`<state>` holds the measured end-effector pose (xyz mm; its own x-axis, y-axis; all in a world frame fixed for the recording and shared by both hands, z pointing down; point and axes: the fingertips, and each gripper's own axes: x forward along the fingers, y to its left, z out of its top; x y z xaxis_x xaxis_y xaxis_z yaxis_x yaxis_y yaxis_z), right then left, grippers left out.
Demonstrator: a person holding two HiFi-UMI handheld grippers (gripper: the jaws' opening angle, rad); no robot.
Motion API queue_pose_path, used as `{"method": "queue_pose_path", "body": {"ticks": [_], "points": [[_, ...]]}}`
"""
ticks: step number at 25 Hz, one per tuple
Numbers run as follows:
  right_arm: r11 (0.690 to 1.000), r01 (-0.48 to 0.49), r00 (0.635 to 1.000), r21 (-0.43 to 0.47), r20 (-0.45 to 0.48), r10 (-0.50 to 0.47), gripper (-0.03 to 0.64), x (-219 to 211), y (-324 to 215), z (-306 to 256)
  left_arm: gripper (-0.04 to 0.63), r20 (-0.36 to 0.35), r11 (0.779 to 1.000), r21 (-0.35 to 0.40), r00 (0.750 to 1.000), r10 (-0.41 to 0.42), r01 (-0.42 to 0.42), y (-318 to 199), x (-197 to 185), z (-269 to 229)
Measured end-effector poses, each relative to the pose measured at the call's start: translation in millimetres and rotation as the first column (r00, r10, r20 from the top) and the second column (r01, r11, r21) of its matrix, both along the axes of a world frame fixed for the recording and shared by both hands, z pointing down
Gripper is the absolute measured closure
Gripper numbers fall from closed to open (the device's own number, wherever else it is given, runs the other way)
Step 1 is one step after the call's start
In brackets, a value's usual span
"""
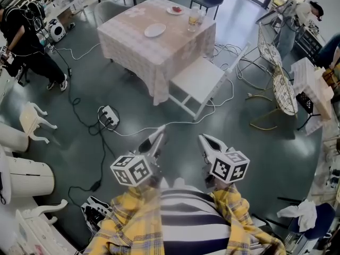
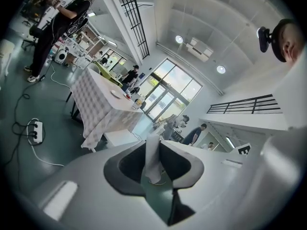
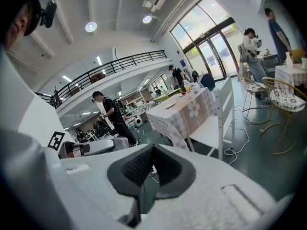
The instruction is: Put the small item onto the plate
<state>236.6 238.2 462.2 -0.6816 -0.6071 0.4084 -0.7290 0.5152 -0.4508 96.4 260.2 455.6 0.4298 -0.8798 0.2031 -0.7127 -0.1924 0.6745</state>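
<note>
Thin white strip (image 2: 151, 163) — paper or tissue by the look — pinched upright in left claw (image 2: 153, 145), lower centre of the left gripper view. Pads of right claw (image 3: 152, 151) pressed together, nothing between. On the checked-cloth desk (image 1: 159, 54), upper centre of the head view, white plate (image 1: 154, 30) — well apart from both claws. Probably very light and limp, easily creased or blown off; best gripped low on its body, let go only once touching the plate.
</note>
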Motion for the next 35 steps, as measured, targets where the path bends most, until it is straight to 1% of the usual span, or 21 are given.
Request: {"method": "queue_pose_path", "body": {"ticks": [3,7,11,21,25,31,35], "points": [[1.000,-0.010,1.000,-0.013,-0.005,0.010,0.620,-3.4,-5.1,3.8,0.508,-0.010,1.000,-0.008,1.000,0.004,-0.004,-4.1,-4.2,3.3],[1.000,-0.005,1.000,-0.016,-0.012,0.005,0.618,-19.4,-12.6,2.9,0.508,-0.014,1.000,-0.018,1.000,0.004,-0.004,-11.3,-17.5,5.7],[1.000,-0.003,1.000,-0.008,-0.023,0.003,0.619,-38.0,-26.7,-1.2,0.508,-0.020,1.000,-0.010,1.000,0.008,-0.009,-25.9,-34.4,1.7],[1.000,0.015,0.999,0.000,-0.042,-0.015,0.620,-105.5,-61.2,-2.1,0.508,-0.031,1.000,-0.007,1.000,0.002,-0.002,-54.0,-92.5,2.2],[0.999,0.030,0.998,0.014,-0.047,-0.030,0.620,-134.6,-72.0,-2.6,0.508,-0.031,1.000,0.003,0.999,0.016,-0.016,-64.4,-111.5,1.8],[0.999,0.039,0.998,0.010,-0.046,-0.039,0.619,-168.7,-76.6,1.5,0.508,-0.029,0.999,0.003,0.999,0.036,-0.035,-69.2,-137.3,5.8],[0.998,0.055,0.997,0.003,-0.061,-0.055,0.620,-185.0,-77.5,4.8,0.508,-0.049,0.999,-0.004,0.998,0.036,-0.036,-74.5,-149.0,11.6]]}}
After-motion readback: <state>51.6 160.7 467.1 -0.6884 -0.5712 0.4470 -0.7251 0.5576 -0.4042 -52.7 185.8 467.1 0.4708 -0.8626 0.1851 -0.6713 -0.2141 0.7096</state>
